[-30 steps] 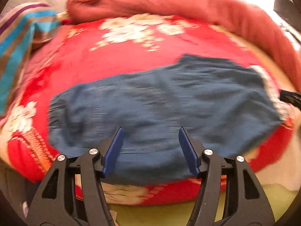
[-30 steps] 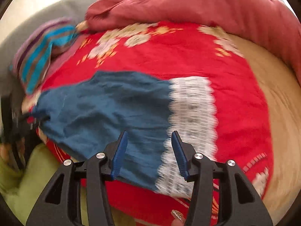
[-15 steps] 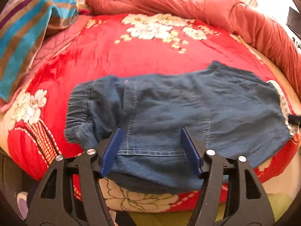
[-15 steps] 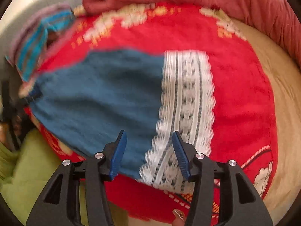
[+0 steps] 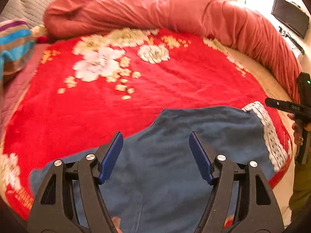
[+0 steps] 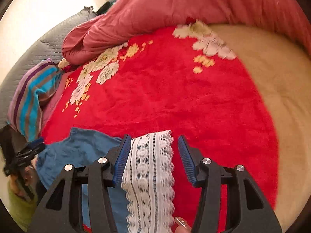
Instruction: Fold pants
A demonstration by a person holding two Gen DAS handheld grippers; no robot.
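Blue denim pants (image 5: 165,165) lie flat on a red flowered blanket (image 5: 155,89), their white lace hem (image 5: 270,132) at the right. My left gripper (image 5: 155,136) hovers over the middle of the pants; its jaws are opening and grip nothing. In the right wrist view the lace hem (image 6: 149,165) runs up between the fingers of my right gripper (image 6: 153,136), which is open, pads clear of the cloth. The blue cloth (image 6: 87,147) spreads to its left. Each gripper shows at the edge of the other's view: right gripper (image 5: 291,107), left gripper (image 6: 25,151).
A rolled salmon quilt (image 5: 155,9) lines the far side of the bed. A striped pillow (image 5: 13,46) lies at the left. Bare cream sheet (image 6: 272,77) shows right of the blanket. A dark screen (image 5: 289,17) stands at the far right.
Both grippers have swung to the right over the pants, which now sit lower in both views. The waistband has left the left view. The lace hem now lies between the right fingers. Left jaws stand wider.
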